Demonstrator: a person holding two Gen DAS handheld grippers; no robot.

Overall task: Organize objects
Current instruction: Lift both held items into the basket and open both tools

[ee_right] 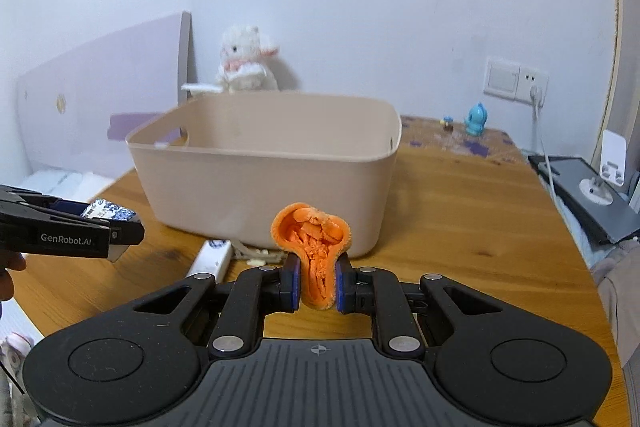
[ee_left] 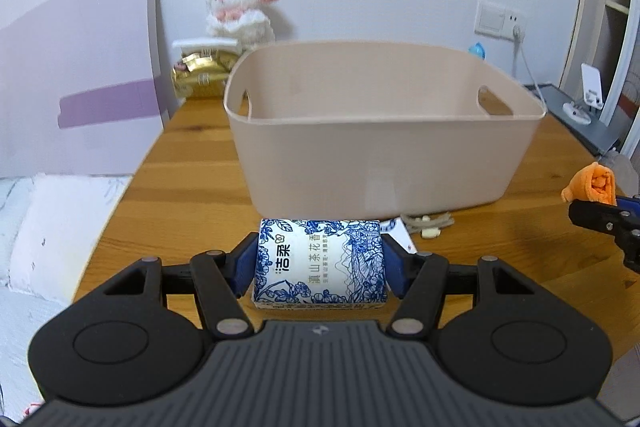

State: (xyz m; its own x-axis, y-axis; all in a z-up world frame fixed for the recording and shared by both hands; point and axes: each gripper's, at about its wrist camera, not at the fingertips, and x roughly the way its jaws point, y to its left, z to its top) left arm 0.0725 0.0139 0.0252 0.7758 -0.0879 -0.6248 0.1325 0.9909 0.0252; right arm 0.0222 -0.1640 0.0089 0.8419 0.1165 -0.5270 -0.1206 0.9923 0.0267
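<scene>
Left gripper clamped on a blue-and-white tissue pack above the table near its front edge, right gripper clamped on a rolled orange cloth, beige bin mid-table just beyond both, plush toy at the far edge.

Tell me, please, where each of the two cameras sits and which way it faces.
Left wrist: sits on the left gripper, facing forward over the tissue pack it clamps to the beige bin; its own fingers show.
Right wrist: sits on the right gripper, facing the bin past the clamped orange cloth; its fingers and a bit of a hand show.
Shared: bin, wooden table, plush toy, each other's gripper.
</scene>
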